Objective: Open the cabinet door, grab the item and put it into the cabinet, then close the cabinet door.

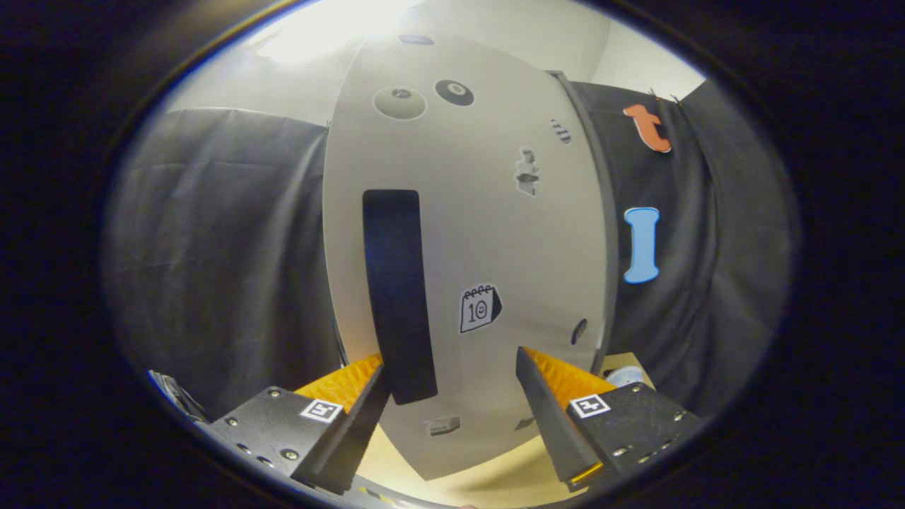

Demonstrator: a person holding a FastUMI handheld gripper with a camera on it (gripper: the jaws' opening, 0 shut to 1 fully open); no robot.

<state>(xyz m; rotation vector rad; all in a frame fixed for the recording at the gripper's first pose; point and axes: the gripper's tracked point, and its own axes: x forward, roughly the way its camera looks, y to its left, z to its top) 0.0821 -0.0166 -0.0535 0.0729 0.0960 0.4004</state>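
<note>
While tool (452,385) gapes wide, cabinet door (488,233) closed ahead.

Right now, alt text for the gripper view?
A pale cabinet door with small stickers stands shut just ahead of the open gripper. The dark vertical handle lies nearer one finger. The fingers touch nothing; dark cloth hangs on both sides.

Black cloth (226,247) hangs in soft folds as the booth's wall, on both sides. Above it a pale wall (636,63) rises, washed by a bright light (318,35) overhead. Low down, a light wooden tabletop (509,474) catches a warm glow.
</note>
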